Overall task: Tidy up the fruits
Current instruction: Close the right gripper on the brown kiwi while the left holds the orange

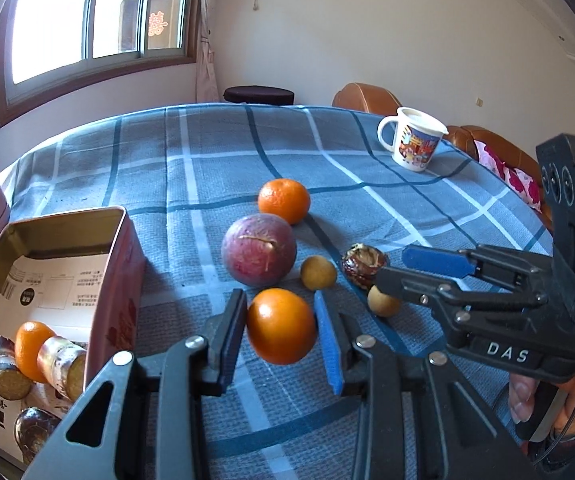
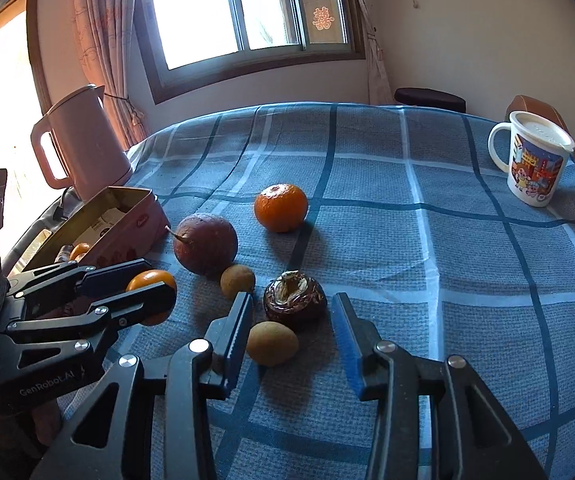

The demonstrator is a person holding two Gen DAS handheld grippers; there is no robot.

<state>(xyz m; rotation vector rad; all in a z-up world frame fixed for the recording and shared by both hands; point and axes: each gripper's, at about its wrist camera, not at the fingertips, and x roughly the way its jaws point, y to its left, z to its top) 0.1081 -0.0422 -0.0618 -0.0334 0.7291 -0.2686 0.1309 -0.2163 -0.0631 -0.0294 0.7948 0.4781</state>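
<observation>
My left gripper (image 1: 281, 326) is shut on a small orange (image 1: 281, 326) and holds it just above the cloth; it also shows in the right wrist view (image 2: 151, 294). Behind it lie a purple passion fruit (image 1: 258, 250), a second orange (image 1: 284, 201), a small yellow-brown fruit (image 1: 318, 273) and a dark brown fruit (image 1: 363, 264). My right gripper (image 2: 293, 330) is open around another yellow-brown fruit (image 2: 272, 343), just short of the dark brown fruit (image 2: 295, 298). The pink tin box (image 1: 117, 280) at the left holds an orange (image 1: 31, 348) and sugarcane pieces (image 1: 61, 364).
A blue checked cloth (image 1: 207, 168) covers the table. A printed white mug (image 2: 533, 162) stands at the far right. A pink kettle (image 2: 83, 144) stands behind the tin. A brown sofa (image 1: 487, 140) lies beyond the table's far edge.
</observation>
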